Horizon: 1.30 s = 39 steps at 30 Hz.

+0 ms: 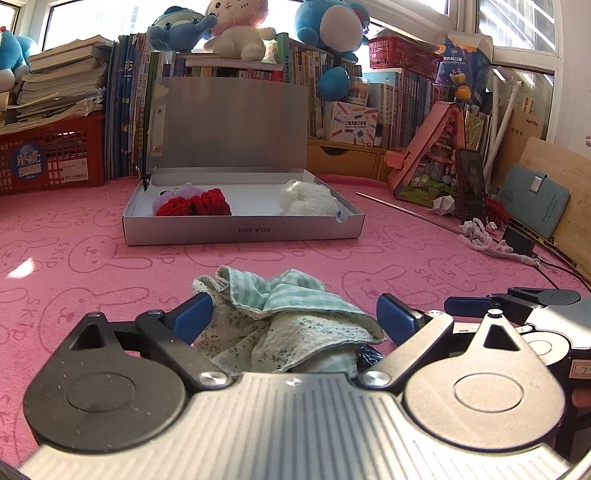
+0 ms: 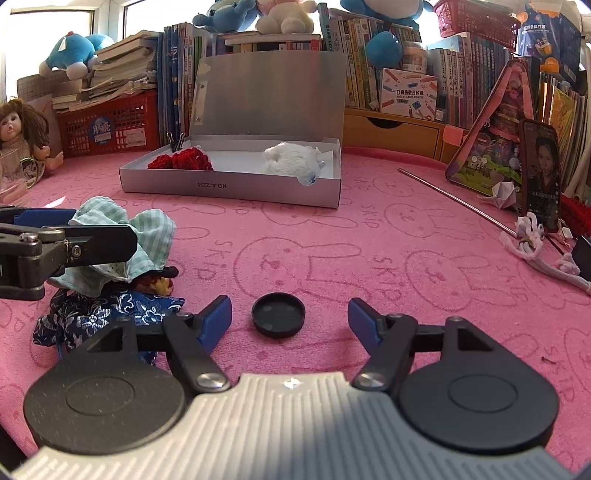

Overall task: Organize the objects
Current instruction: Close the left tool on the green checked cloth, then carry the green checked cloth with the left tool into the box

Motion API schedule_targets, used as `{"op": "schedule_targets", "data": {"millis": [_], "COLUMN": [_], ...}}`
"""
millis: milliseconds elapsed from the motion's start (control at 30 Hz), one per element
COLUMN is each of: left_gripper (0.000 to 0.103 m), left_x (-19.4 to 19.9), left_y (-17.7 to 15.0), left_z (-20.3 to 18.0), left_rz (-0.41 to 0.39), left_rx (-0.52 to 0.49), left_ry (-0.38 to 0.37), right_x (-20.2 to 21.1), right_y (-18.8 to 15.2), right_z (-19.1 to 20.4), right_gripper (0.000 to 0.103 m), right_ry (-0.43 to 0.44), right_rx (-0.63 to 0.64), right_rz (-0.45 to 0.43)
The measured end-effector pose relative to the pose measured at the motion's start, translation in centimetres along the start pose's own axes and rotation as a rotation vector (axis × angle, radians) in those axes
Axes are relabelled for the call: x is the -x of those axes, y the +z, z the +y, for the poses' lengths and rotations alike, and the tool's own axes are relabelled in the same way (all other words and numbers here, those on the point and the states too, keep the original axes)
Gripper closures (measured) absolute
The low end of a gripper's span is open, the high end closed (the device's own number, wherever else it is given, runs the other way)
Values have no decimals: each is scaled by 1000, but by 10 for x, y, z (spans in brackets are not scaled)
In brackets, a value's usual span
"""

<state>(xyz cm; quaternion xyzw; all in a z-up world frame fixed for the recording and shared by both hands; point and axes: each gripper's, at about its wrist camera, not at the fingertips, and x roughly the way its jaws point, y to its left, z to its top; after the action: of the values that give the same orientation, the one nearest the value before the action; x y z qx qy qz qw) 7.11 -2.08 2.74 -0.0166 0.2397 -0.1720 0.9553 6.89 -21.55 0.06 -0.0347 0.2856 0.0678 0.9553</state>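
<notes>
1. Straddling a black cap (image 2: 278, 319) on the pink mat (image 2: 369, 258), the right gripper (image 2: 290, 317) is standing spread, touching nothing.
2. Bracketing a green cloth (image 1: 280, 317), the left gripper (image 1: 295, 314) is gaping wide too.
3. Sitting beyond, the grey box (image 1: 242, 230) is holding yarn.

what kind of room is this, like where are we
Probably a child's bedroom or study nook at home: rows of books packed along the window, plush toys on top, and a pink bunny-print cloth covering the surface.
</notes>
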Motion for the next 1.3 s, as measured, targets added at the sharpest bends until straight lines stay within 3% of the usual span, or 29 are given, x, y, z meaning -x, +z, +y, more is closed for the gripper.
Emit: {"op": "schedule_targets", "data": {"millis": [433,633,733,800,900,1000,1300], "left_gripper": [5,8,24,40,49,56,59], "left_x": [-19,-19,-15,-13,-9,-7,3], "left_y": [-5,-6,-3,0,4,7,27], "left_z": [-2,-2,-2,-1,3,5,11], "left_rz": [44,46,31,30,28,21,-32], "left_rx": [14,26,22,27,52,62,74], "left_ry": [11,13,19,17,13,13,12], "right_x": [-3,-1,2,3,5,6,8], "right_y": [0,-2,-3,-4,-4,-4,3], "right_z": [0,0,1,1,0,-1,-7], "right_gripper": [23,31,41,50,59,67,67], "right_ry": [7,28,44,58,67,63,77], "right_rx": [-5,-1,9,15,11,2,-44], "right_rz": [14,7,-4,-8,-9,-7,-16]}}
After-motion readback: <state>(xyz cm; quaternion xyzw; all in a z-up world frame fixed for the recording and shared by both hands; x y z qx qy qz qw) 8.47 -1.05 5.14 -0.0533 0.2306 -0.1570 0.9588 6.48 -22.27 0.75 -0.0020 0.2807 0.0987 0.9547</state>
